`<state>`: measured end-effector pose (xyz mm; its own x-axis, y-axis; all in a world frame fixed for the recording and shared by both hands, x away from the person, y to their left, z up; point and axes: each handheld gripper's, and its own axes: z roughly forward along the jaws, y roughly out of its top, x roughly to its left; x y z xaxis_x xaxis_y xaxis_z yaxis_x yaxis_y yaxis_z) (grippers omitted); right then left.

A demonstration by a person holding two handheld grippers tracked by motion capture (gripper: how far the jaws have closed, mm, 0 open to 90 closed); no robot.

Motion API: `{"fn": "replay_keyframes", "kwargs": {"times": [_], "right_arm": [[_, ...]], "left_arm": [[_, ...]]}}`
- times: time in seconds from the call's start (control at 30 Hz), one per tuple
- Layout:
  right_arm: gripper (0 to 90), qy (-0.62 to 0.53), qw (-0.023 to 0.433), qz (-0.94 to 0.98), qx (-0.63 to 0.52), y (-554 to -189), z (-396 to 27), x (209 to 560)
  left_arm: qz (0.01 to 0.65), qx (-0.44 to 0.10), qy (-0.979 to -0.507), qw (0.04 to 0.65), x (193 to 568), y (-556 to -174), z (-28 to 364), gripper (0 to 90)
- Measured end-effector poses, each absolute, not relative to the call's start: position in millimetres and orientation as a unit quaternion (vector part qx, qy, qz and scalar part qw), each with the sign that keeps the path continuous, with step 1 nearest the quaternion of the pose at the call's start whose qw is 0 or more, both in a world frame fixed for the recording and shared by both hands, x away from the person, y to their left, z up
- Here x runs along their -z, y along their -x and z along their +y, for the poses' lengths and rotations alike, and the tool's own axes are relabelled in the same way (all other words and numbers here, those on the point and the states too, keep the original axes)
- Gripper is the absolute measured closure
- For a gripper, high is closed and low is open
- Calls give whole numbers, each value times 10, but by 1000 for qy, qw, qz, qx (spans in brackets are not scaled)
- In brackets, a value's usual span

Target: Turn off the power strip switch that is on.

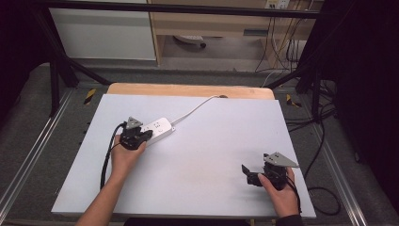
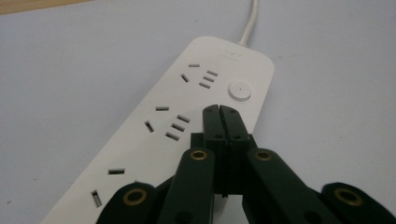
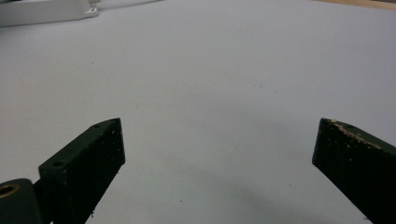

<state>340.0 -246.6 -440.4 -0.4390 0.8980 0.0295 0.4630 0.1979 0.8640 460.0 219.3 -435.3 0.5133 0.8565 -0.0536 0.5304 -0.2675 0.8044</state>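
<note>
The left gripper [image 2: 219,110] is holding its two black jaws pressed flat together, with nothing between them. In the left gripper view their joined tips are sitting over the white power strip [image 2: 187,121], just short of its round button [image 2: 239,90] and beside the middle group of sockets; whether the tips are touching the plastic cannot be told. In the high view this gripper [image 1: 146,134] is lying over the near end of the power strip [image 1: 160,127], with the person's left hand [image 1: 124,155] wrapped around its body and a black cable looping back from it along the forearm.

The right gripper [image 3: 217,140] is keeping its jaws spread wide apart, with bare table showing between them and nothing held. In the high view it [image 1: 245,170] is resting well apart from the power strip, toward the person's side and far to the right of it, gripped by the right hand [image 1: 280,188], with a grey three-cornered plate on top.

The power strip is lying flat and slanted on the white table [image 1: 197,160], left of its middle. Its white cord [image 1: 195,109] is running from the strip's far end toward the table's far wooden edge [image 1: 188,89]. In the right gripper view an end of the strip [image 3: 46,11] is showing at the far upper left.
</note>
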Motion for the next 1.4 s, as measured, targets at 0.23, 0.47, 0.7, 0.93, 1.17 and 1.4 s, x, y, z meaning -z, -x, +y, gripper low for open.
{"fn": "replay_keyframes", "kwargs": {"times": [0.23, 0.47, 0.7, 0.93, 1.17, 1.4], "right_arm": [[31, -465, 254, 731, -430, -3393, -2468, 4399], [32, -463, 254, 732, -429, -3400, -2461, 4403], [32, -463, 254, 733, -429, -3400, -2461, 4404], [32, -464, 254, 731, -430, -3399, -2460, 4404], [32, -463, 254, 733, -429, -3400, -2459, 4404], [32, -464, 254, 730, -432, -3396, -2459, 4397]], "left_arm": [[447, -206, -774, 398, 4343, -4597, 2181, 900], [447, -204, -775, 398, 4342, -4603, 2186, 900], [443, -209, -776, 397, 4341, -4602, 2178, 900], [448, -206, -769, 407, 4332, -4600, 2183, 900], [444, -199, -769, 414, 4345, -4599, 2154, 900], [442, -200, -762, 429, 4363, -4579, 2193, 900]]}}
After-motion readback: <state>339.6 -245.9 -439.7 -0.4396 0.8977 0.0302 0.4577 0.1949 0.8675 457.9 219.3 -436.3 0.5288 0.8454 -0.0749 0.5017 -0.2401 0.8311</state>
